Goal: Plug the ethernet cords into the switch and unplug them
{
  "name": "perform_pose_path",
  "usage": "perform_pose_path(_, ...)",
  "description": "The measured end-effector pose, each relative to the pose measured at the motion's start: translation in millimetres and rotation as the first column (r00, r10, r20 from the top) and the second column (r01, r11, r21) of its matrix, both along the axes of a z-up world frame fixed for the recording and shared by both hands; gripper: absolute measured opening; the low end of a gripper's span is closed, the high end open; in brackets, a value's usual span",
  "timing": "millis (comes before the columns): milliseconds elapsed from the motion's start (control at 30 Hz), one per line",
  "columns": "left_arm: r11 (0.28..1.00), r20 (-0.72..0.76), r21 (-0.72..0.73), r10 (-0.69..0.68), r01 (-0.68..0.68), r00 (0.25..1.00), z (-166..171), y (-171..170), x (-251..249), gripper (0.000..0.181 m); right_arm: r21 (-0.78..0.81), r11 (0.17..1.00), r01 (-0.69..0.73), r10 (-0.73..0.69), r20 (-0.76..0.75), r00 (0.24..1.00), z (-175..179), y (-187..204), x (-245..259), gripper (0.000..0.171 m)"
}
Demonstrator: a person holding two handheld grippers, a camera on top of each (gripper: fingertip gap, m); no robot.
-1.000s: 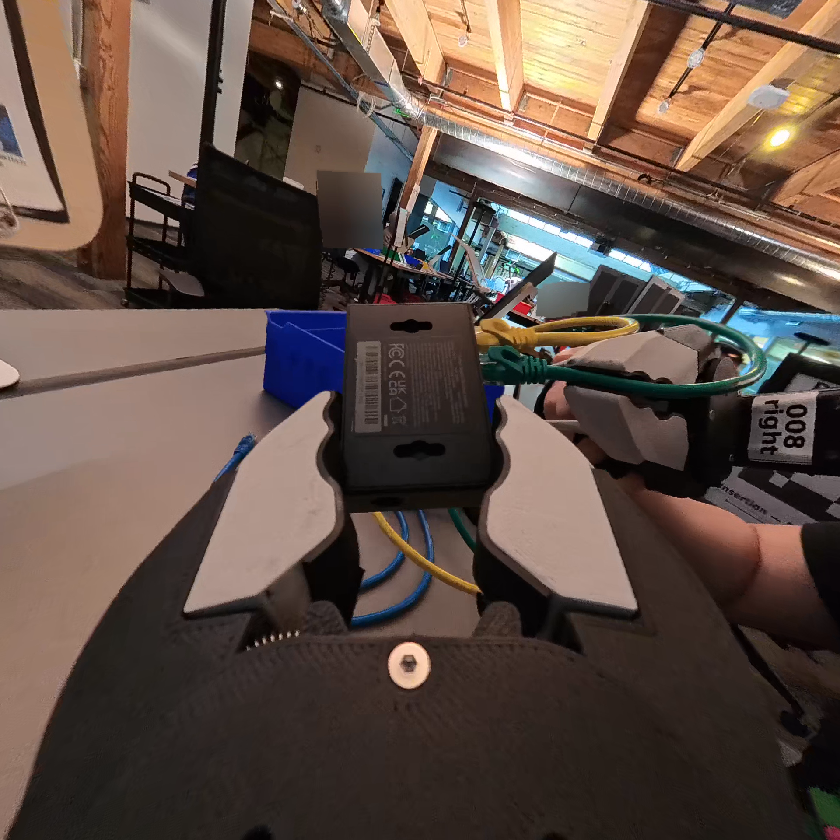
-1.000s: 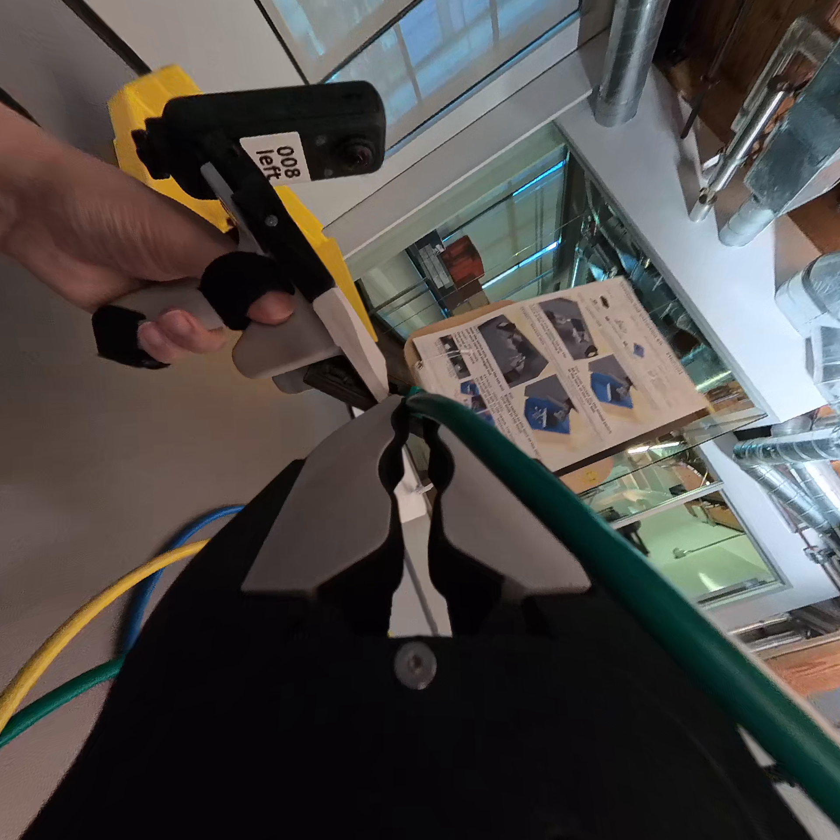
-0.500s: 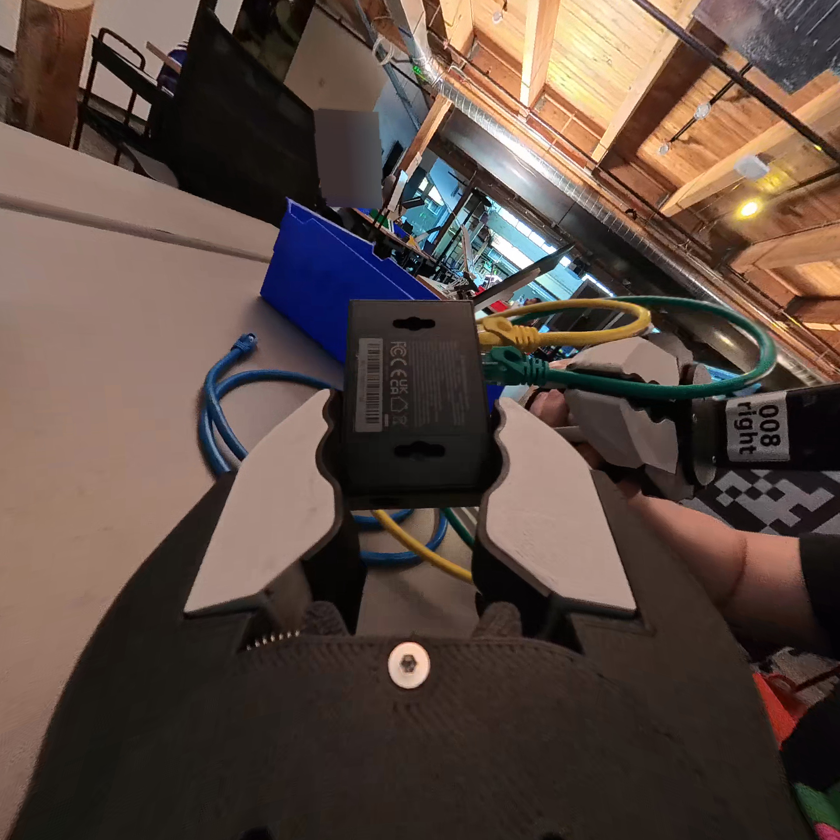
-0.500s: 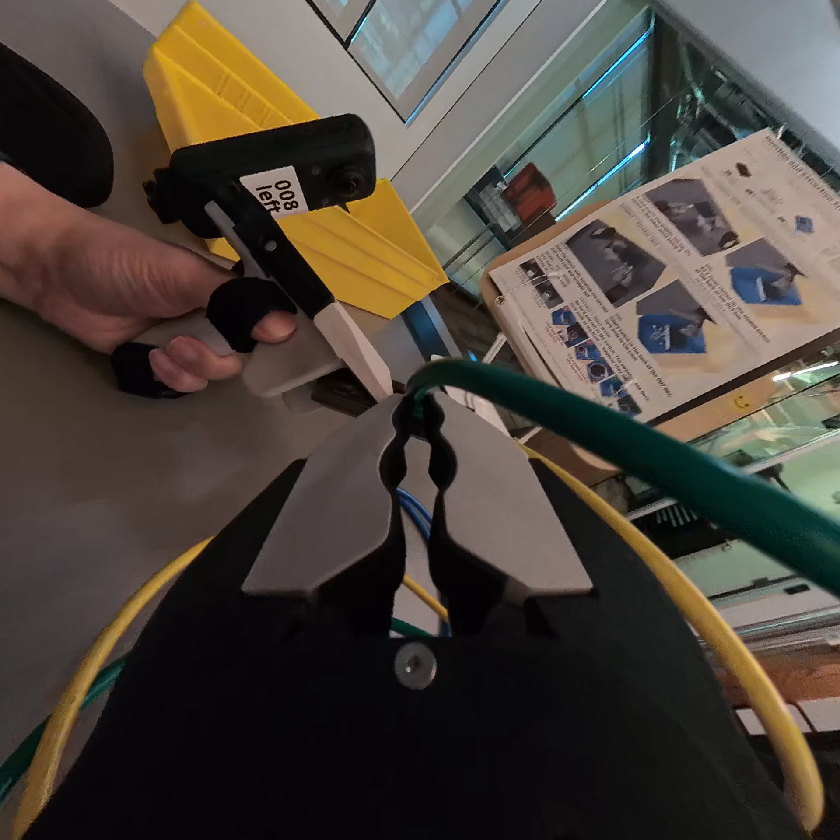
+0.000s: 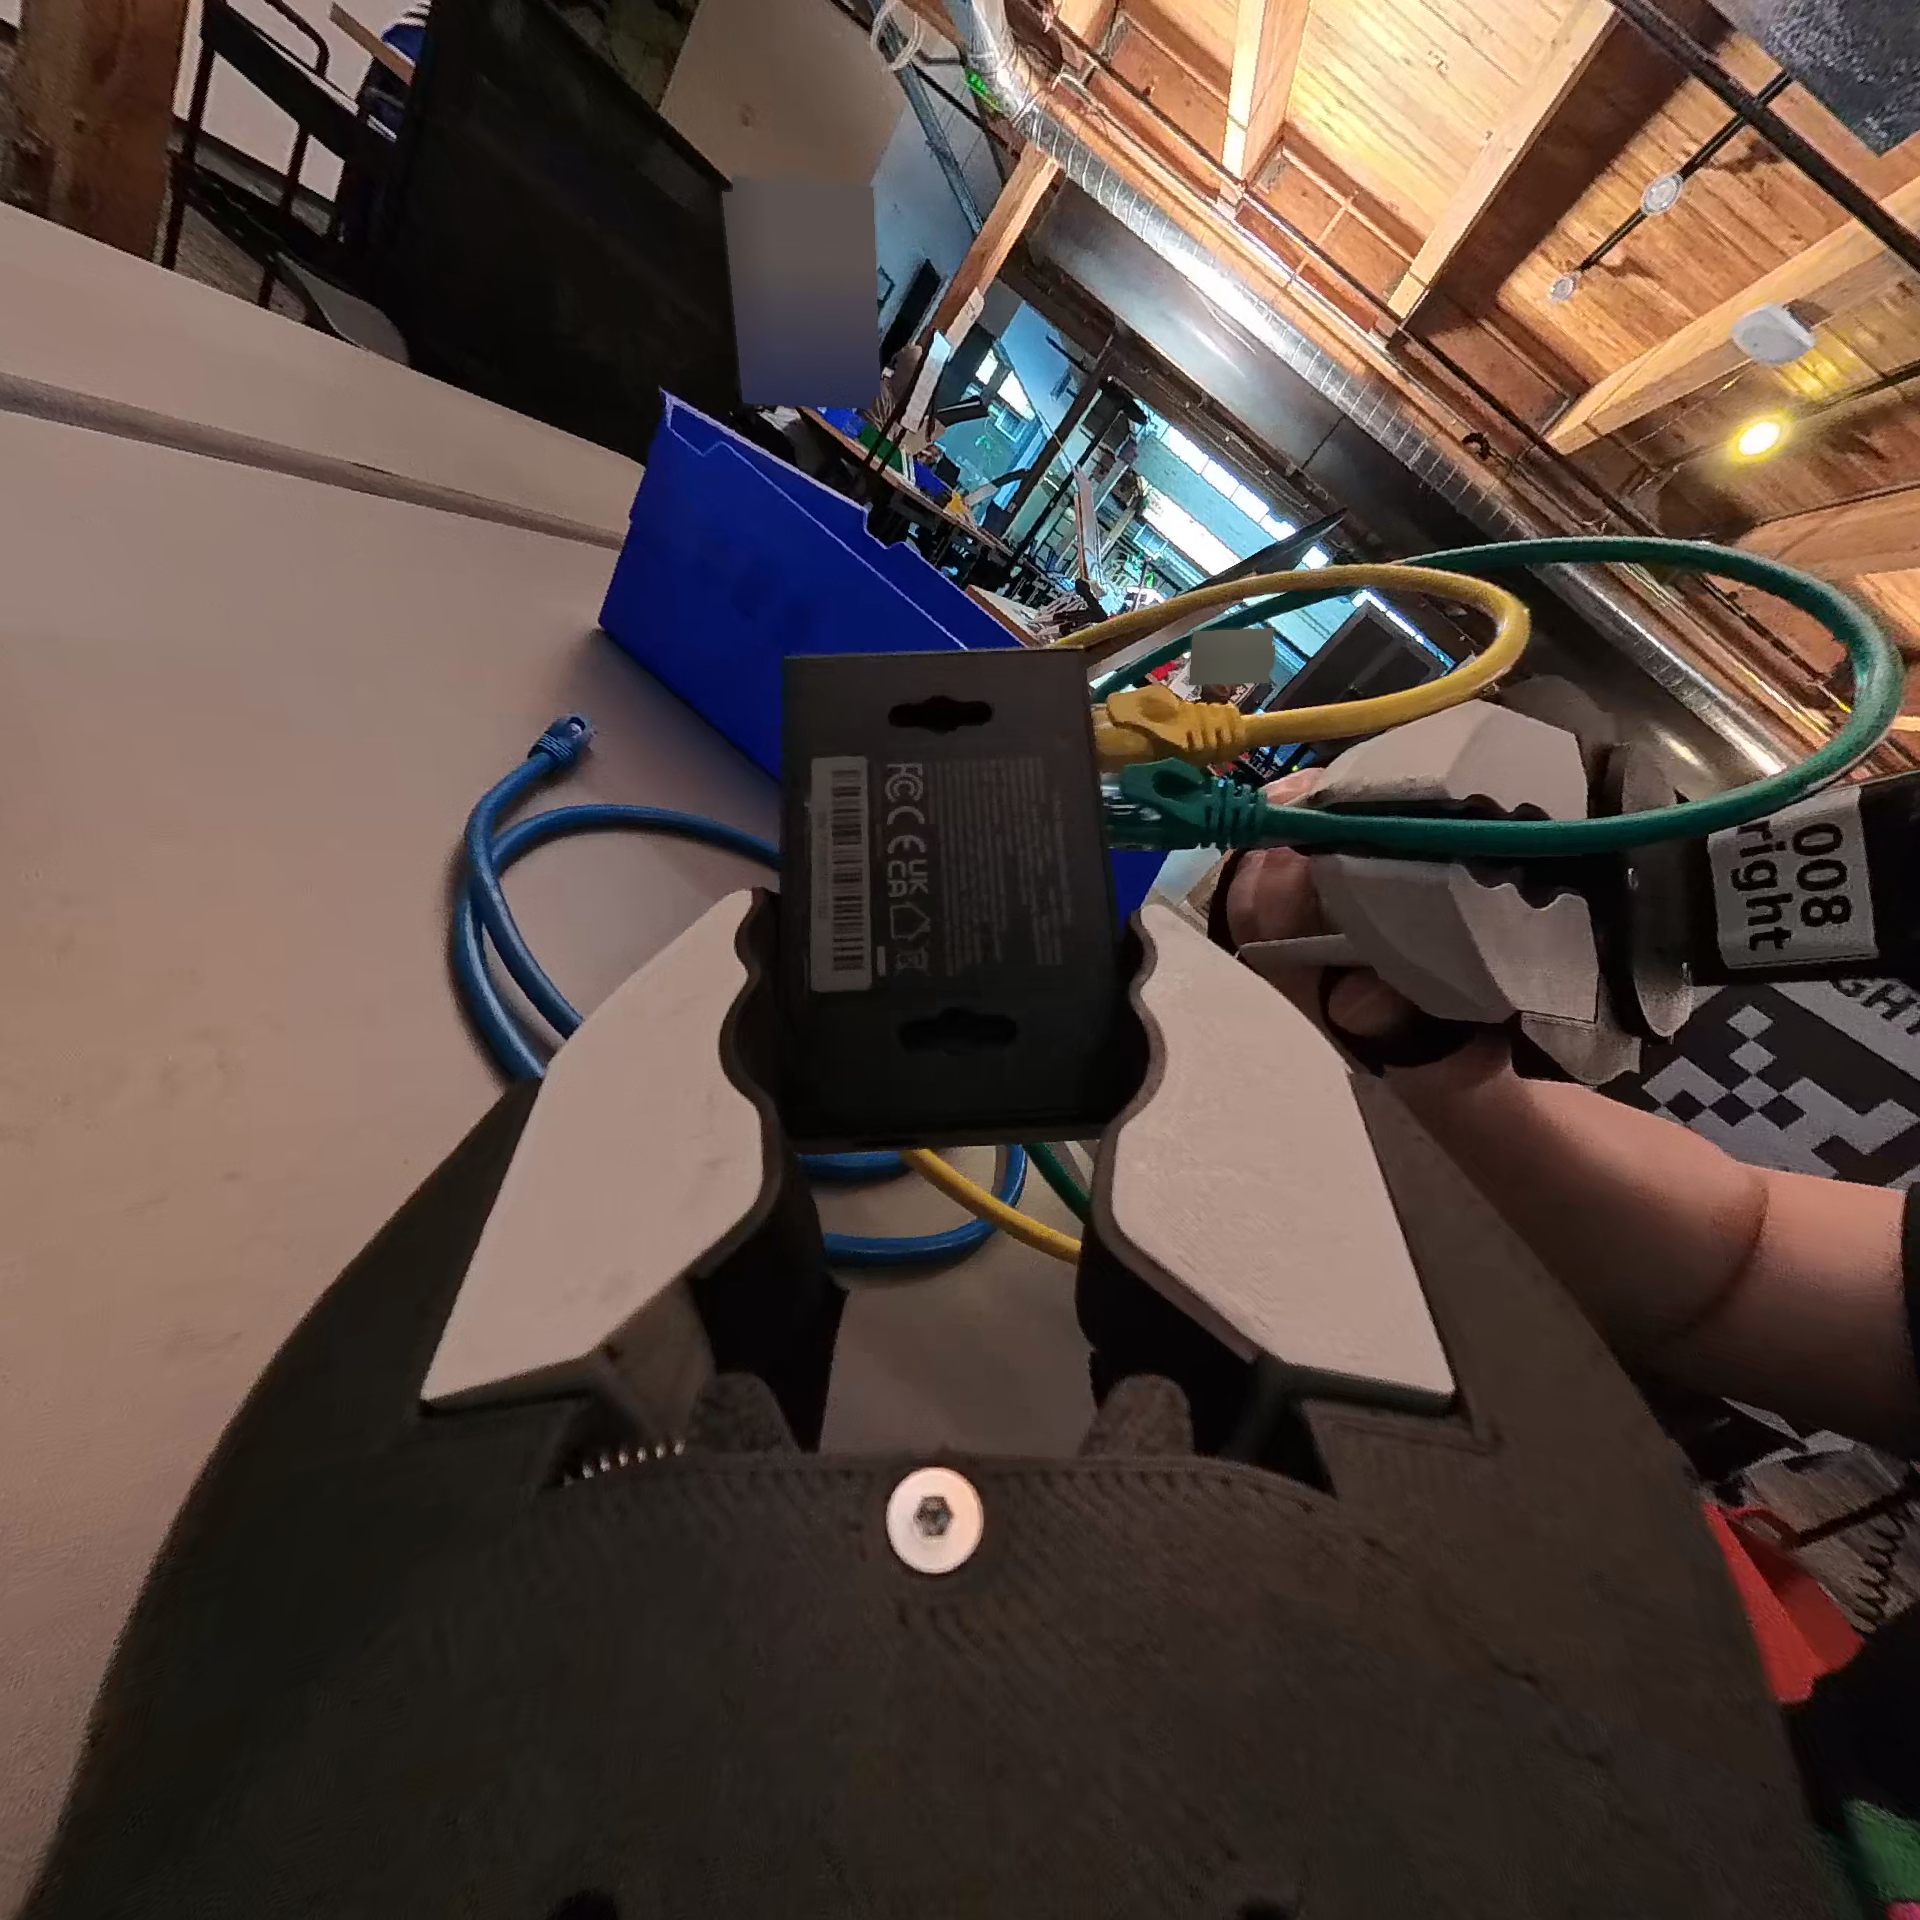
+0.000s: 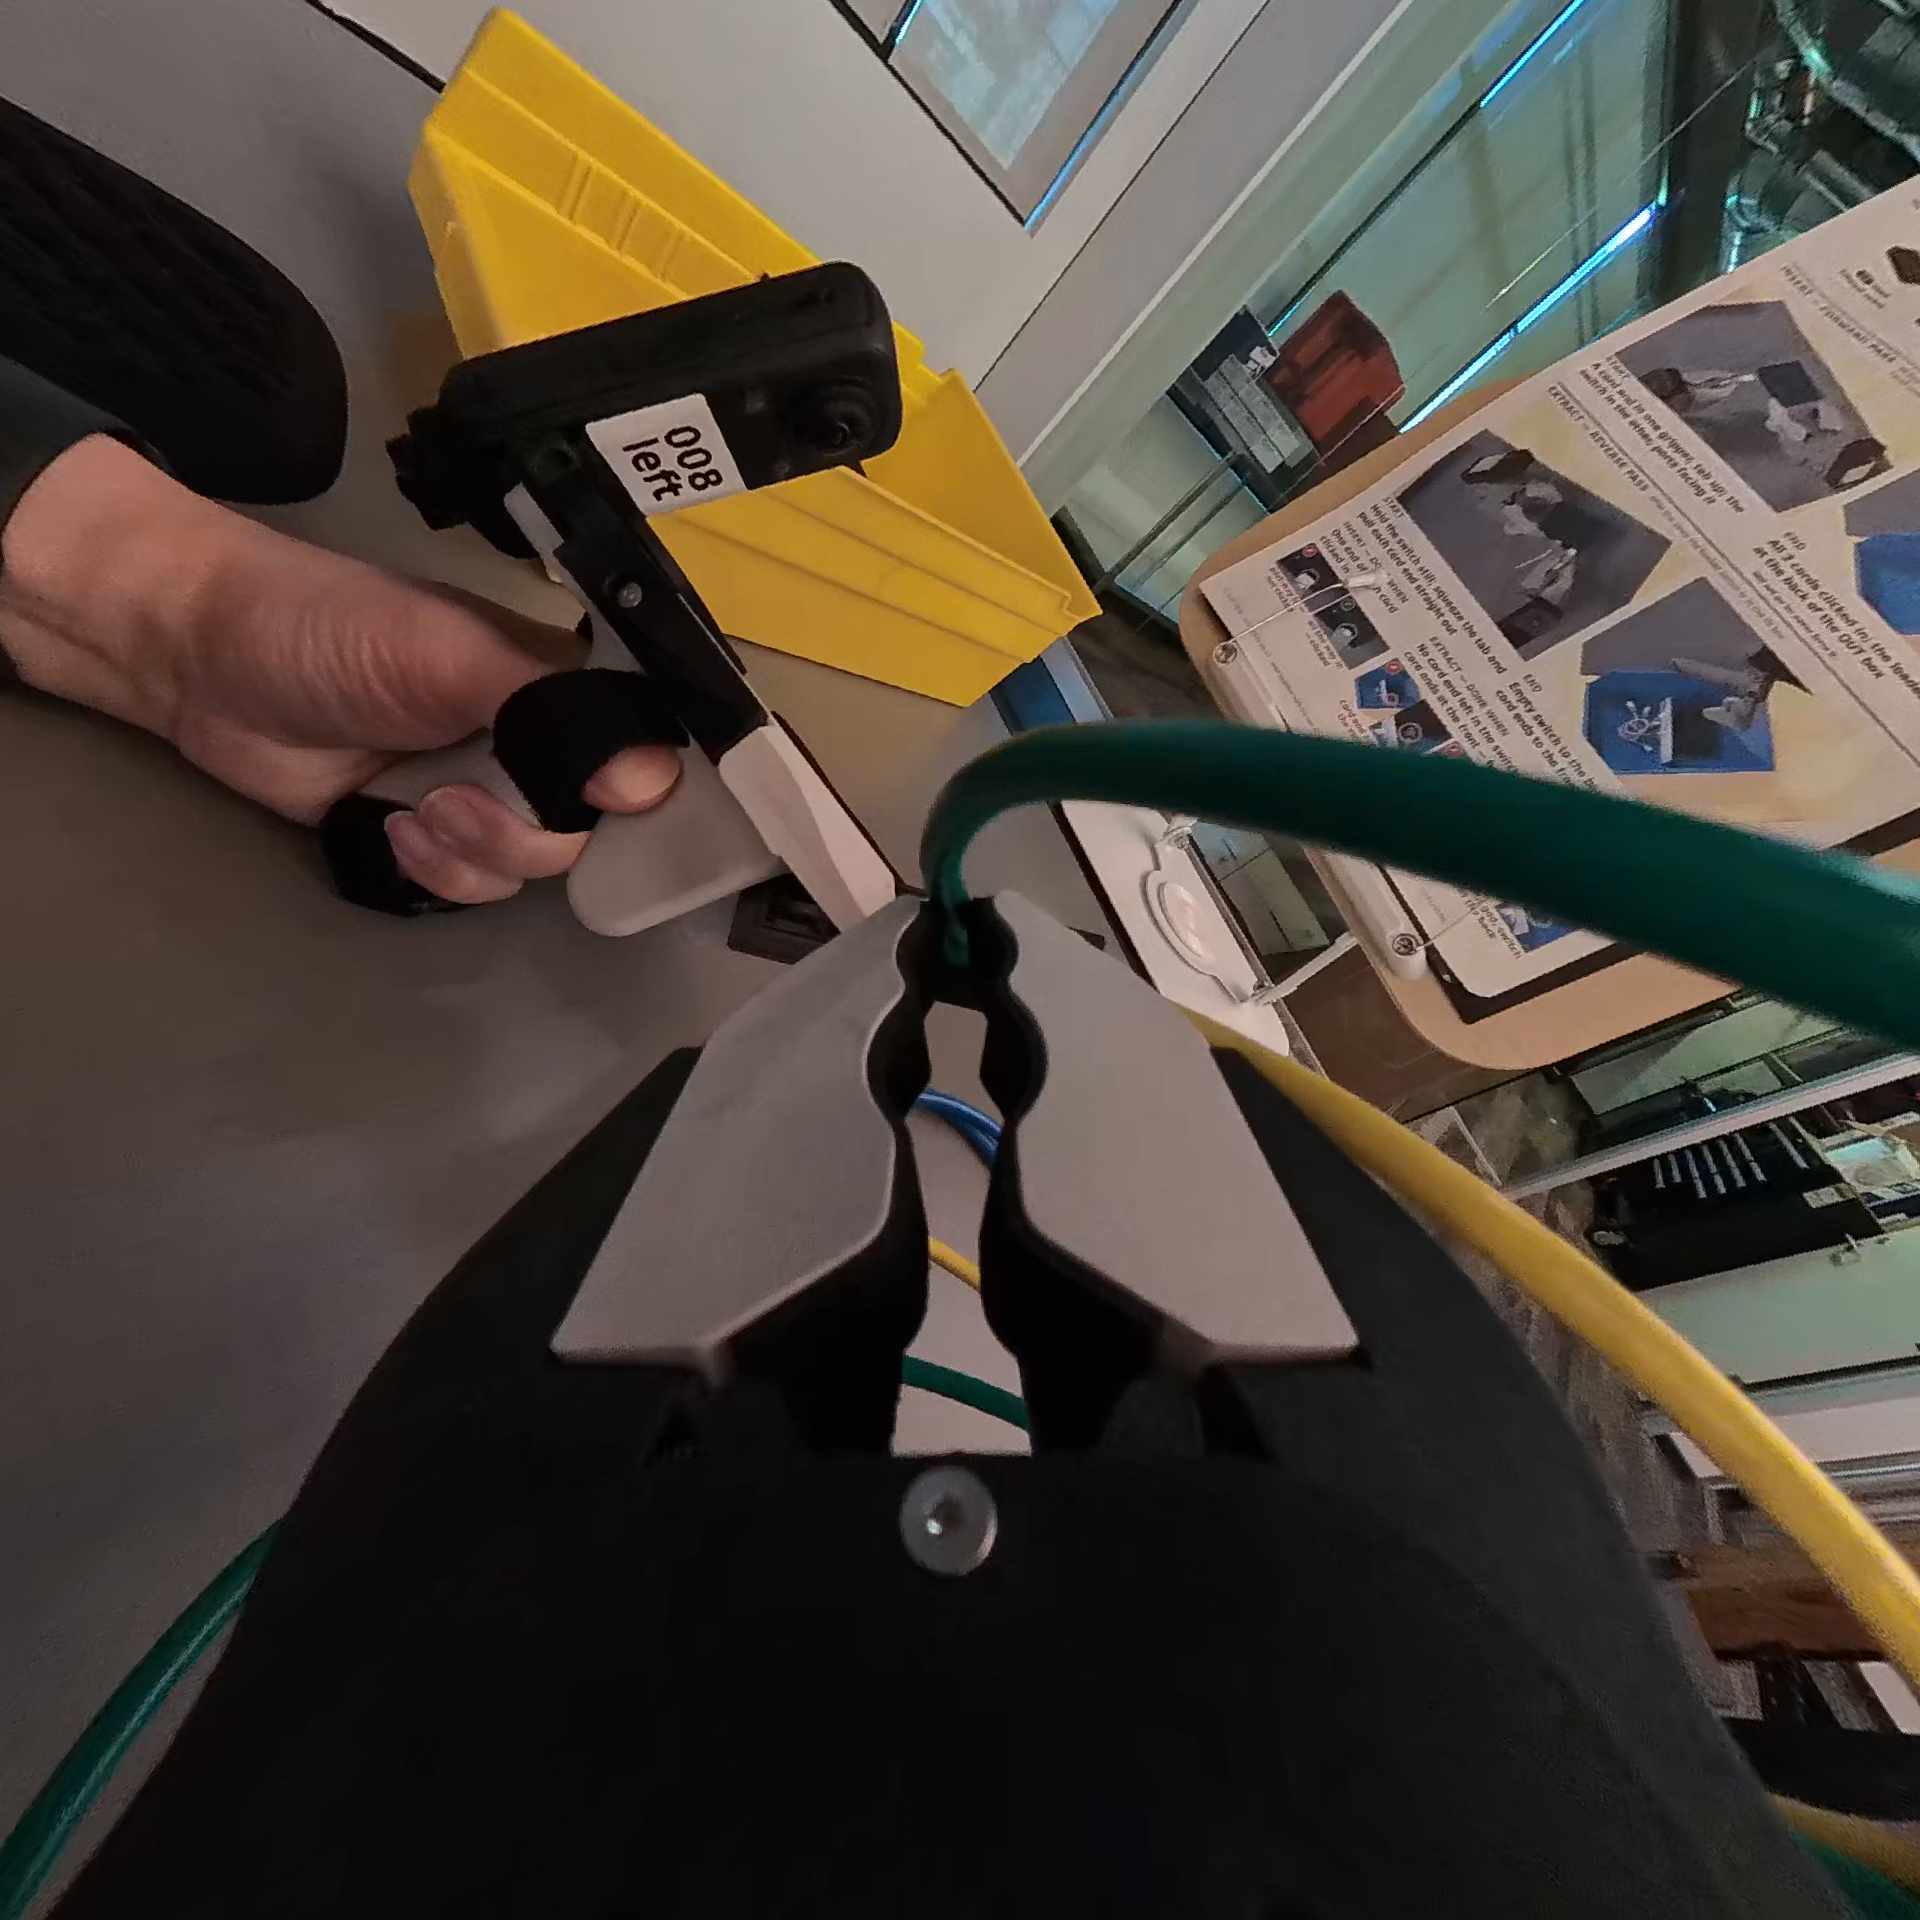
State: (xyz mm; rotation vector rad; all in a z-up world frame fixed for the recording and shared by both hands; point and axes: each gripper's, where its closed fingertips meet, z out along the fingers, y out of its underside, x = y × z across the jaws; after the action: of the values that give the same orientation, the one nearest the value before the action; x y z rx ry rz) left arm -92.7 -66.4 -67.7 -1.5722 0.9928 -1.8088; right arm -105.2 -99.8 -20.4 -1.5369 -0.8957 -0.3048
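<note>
- The left tongs (image 5: 940, 1029) pinch the black switch (image 5: 945, 894) by its sides, held above the tabletop (image 5: 229, 727), underside facing the camera.
- At the switch's 3 o'clock edge, the yellow cord (image 5: 1174, 724) and green cord (image 5: 1184, 814) sit plugged in.
- The right tongs (image 6: 958, 956) are pressed on the green cord (image 6: 1351, 790) just behind its plug.
- The blue cord (image 5: 488, 883) lies coiled at 9 o'clock, beside a blue bin (image 5: 748, 613).

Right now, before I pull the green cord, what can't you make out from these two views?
- Left wrist view: the switch shows its underside; ports hidden, so whether the green plug and yellow plug are seated is unclear.
- Right wrist view: the right gripper fingers hide the green plug; the switch is barely visible.
</note>
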Motion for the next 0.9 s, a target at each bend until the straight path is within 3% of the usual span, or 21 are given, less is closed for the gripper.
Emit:
perform_pose_path(467, 1.000, 0.002, -0.017, 0.017, -0.017, 1.000, 1, 2, -1, 0.061, 0.006, 1.000, 0.015, -0.014, -0.033, 0.999, -1, 2, 3, 0.008)
perform_pose_path(633, 0.992, 0.043, 0.007, 0.126, -0.127, 0.991, 11, 15, -3, 0.060, 0.009, 0.983, 0.184, -0.181, -0.136, 0.974, -6, 12, 17, 0.005)
perform_pose_path(767, 0.979, 0.105, 0.171, 0.092, -0.109, 0.990, 28, -9, 1, 0.062, -0.123, 0.964, 0.237, -0.257, -0.195, 0.947, -37, 18, 7, 0.001)
perform_pose_path(900, 0.985, 0.122, 0.101, 0.126, -0.138, 0.985, 30, 3, -4, 0.061, -0.109, 0.947, 0.302, -0.320, -0.239, 0.917, -40, 17, 7, 0.007)
